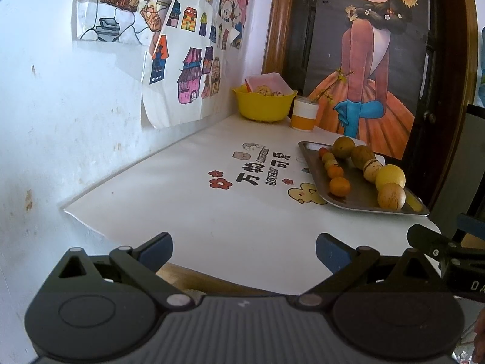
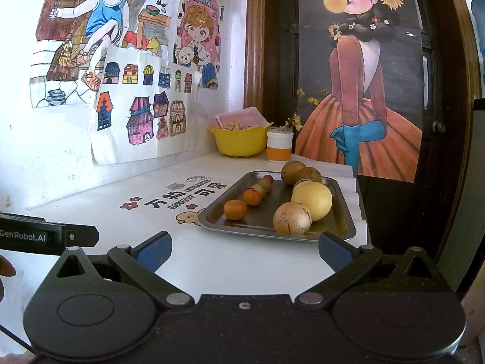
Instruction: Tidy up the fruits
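The left gripper (image 1: 244, 253) was a black plastic tool with a ribbed grey body. Two angled black linkage arms ran forward from silver rivet pivots, and each finger (image 1: 156, 250) ended in a dark blue pad. Round black discs with a raised ring sat on either side of the body, and triangular cut-outs marked the outer brackets.

The right gripper (image 2: 244, 253) had the same build, though its central body was speckled black with one small screw at the top. Seen from the right wrist, the left gripper's side carried a white "GenRobot.AI" label.
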{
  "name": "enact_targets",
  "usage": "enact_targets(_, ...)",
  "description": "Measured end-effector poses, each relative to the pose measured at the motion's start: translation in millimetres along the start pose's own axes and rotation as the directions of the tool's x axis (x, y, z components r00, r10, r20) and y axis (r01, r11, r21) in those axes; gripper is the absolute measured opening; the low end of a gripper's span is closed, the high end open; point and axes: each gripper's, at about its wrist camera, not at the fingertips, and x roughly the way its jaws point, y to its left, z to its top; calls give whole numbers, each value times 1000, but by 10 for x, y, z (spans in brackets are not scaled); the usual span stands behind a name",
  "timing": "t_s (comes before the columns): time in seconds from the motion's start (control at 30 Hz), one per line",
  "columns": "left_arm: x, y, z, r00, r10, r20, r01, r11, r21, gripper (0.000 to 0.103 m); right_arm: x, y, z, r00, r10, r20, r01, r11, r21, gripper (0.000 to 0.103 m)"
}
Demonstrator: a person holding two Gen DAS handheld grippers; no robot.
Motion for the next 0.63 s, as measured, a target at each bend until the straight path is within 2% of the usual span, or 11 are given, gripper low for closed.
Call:
enact_targets(0.13, 3, -1, 18, 1000, -10, -11, 10, 1000, -4, 102, -2, 6, 3, 1000, -2, 1, 2, 1000, 0, 102)
enact_targets(0.4, 10, 6, 73, 999, 30, -26, -30, 999, -26, 102, -7, 17, -19, 1000, -7, 21, 7, 999, -33, 102)
enact_targets(0.63, 2, 3, 80, 999, 35, -12, -35, 999, -10, 103, 2, 17, -18, 1000, 2, 14, -1, 999, -41, 102)
